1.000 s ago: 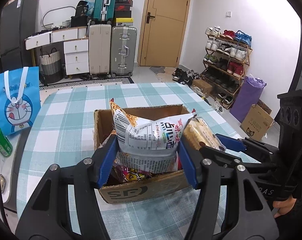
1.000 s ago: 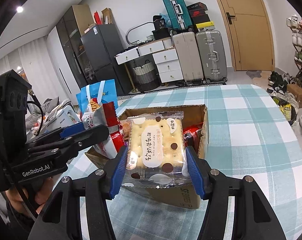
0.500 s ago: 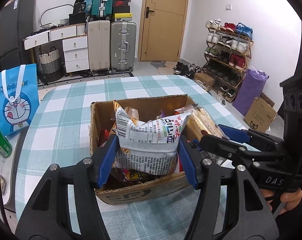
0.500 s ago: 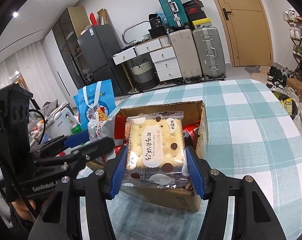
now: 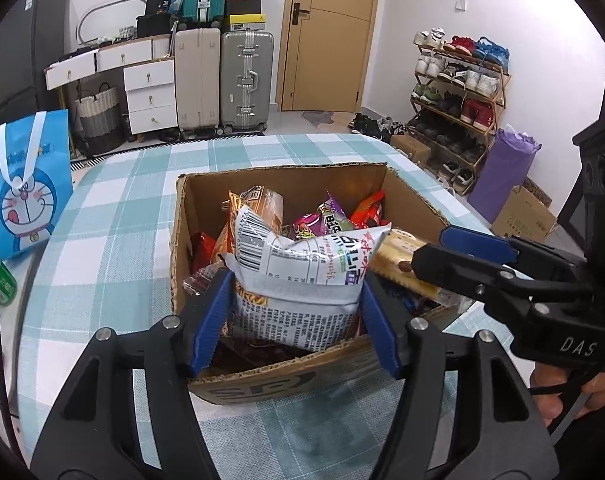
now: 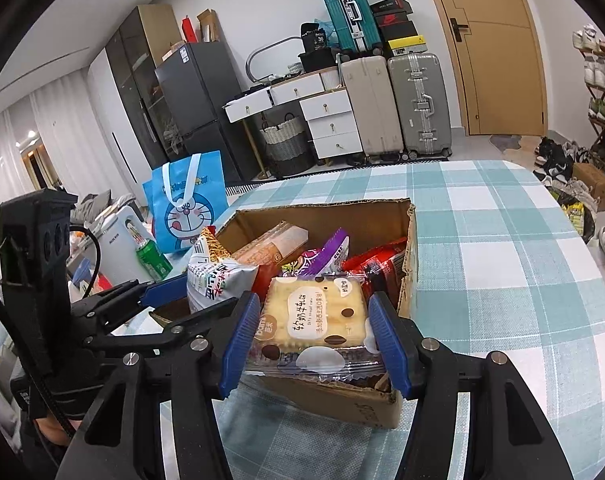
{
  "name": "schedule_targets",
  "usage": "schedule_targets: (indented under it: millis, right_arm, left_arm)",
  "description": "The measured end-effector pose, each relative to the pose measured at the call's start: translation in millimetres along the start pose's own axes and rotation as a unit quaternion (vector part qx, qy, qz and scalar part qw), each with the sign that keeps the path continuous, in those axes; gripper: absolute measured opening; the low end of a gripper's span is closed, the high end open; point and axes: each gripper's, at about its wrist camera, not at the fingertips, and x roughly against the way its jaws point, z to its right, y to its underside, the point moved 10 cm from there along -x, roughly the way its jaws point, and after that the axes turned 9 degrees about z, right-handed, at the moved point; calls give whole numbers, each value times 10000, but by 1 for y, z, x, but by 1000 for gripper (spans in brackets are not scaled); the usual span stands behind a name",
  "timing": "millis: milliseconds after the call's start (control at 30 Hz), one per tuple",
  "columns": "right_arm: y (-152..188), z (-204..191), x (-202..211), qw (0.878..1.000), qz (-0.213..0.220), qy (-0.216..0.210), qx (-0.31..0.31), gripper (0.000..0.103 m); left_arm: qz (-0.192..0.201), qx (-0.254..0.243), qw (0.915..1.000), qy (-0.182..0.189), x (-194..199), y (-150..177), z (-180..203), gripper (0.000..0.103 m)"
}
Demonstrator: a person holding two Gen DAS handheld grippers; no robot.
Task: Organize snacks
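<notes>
Ideally the left gripper (image 5: 296, 316), its fingers opening around the white snack bag (image 5: 302, 276), lets it settle inside the cardboard box (image 5: 298, 178); the right gripper (image 6: 314, 340) stays clamped on the cracker pack (image 6: 316, 320) above that box's near edge.

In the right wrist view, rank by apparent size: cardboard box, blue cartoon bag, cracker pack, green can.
1. cardboard box
2. and 3. blue cartoon bag and cracker pack: alike, and the pack sits much nearer the camera, so unranked
4. green can
</notes>
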Motion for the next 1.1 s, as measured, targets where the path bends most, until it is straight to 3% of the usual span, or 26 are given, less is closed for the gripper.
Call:
schedule_targets:
  millis: [367,433,567,700,767,1100]
  right_arm:
    - [3,-3,3,9999,22,-80,135,58]
    - [1,-3,9,9997,125,-169,131,59]
    - [-3,5,24,9993,309,-178,56,85]
    - [5,10,35,9994,240,-237,79,101]
    - [12,7,38,9992,206,-334,123,102]
    - [19,-6,70,9934,870,-716,196,102]
  left_arm:
    - [73,-60,10000,18,2,5,-2,65]
    - [80,2,10000,6,6,5,-5,72]
    - [141,130,9997,167,18,4,-9,80]
    - [225,67,9997,100,32,7,-11,90]
    - [321,59,9995,19,42,9,-15,103]
    - [696,129,9974,-167,87,28,-28,102]
